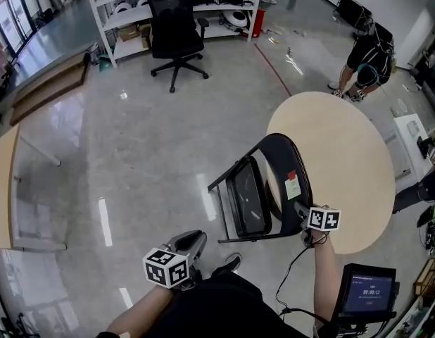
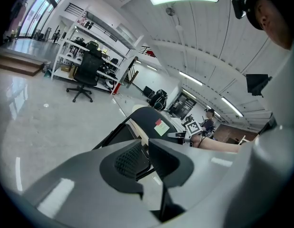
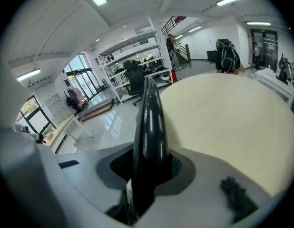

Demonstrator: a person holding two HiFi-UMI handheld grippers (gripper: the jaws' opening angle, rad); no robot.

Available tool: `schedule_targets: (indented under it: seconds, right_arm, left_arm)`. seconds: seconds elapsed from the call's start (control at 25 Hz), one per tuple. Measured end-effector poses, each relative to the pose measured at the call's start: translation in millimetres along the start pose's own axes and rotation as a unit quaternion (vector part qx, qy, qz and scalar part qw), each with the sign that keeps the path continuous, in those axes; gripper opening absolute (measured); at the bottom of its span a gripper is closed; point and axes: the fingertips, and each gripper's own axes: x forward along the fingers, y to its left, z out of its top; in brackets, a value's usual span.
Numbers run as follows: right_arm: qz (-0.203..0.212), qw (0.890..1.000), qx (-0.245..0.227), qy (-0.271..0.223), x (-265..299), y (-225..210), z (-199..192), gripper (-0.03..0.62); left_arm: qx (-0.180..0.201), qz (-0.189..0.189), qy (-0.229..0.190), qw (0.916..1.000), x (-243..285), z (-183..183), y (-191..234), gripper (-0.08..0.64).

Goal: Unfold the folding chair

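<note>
Right claw (image 1: 300, 211) clamped on the top rim of the folding chair (image 1: 263, 189). The chair stands folded on the floor beside the round table (image 1: 358, 167), its long axis running from that rim down and away to its feet. My left claw (image 1: 191, 243), pinched nearly closed on nothing, hangs low by my lap, apart from the chair. The seat lies ahead and to its right, so I judge that hand must cross over.

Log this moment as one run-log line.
right gripper: shut on folding chair at backrest rim | left gripper: shut, empty, clear of chair | chair: folded, standing beside round table | unfolding: not begun
</note>
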Motion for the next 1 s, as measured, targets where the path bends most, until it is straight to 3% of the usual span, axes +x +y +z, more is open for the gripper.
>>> schedule_targets:
  seconds: [0.2,0.36,1.0]
  right_arm:
    - [-0.012,1.000,0.002,0.001,5,13,-5,0.092]
    - [-0.021,0.999,-0.025,0.003,4,29,-11,0.091]
    - [-0.029,0.999,-0.040,-0.007,14,160,-15,0.075]
  left_arm:
    - [-0.007,-0.004,-0.002,1.0000,-11,-2,15,0.051]
    - [-0.009,-0.010,0.000,0.9999,-16,-4,19,0.051]
    - [-0.016,-0.036,-0.001,0.9992,-33,-5,47,0.051]
